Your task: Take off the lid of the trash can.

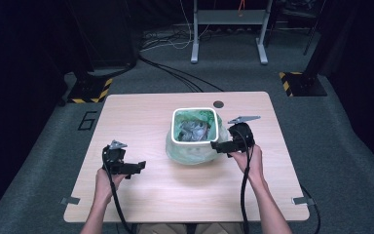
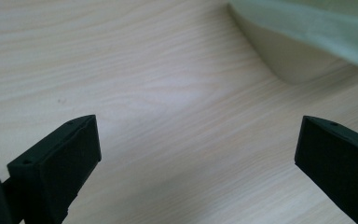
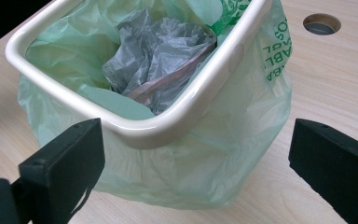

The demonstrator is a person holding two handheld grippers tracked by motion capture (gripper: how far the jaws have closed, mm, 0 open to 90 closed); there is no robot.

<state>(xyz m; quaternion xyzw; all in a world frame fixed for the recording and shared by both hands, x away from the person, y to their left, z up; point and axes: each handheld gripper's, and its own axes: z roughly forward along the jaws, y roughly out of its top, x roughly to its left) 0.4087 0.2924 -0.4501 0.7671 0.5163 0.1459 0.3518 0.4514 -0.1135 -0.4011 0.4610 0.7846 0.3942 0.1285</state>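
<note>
A small cream bin (image 1: 175, 127) stands mid-table, lined with a pale green plastic bag (image 1: 190, 151) whose edge is folded down over its outside. Crumpled grey plastic (image 1: 192, 130) lies inside. In the right gripper view the bin rim (image 3: 177, 122) and green bag (image 3: 223, 154) sit just beyond my right gripper (image 3: 193, 163), whose jaws stand wide apart with nothing between them. That right gripper (image 1: 222, 145) is at the bin's right side. My left gripper (image 1: 135, 168) hovers left of the bin, open and empty; its view shows bare wood between the jaws (image 2: 196, 158) and a corner of the bag (image 2: 307, 28).
The wooden table (image 1: 146, 200) has a round cable hole (image 1: 218, 104) behind the bin. A metal stand's legs (image 1: 228, 53), floor cables and yellow-black marked bases (image 1: 92, 92) lie beyond the table's far edge.
</note>
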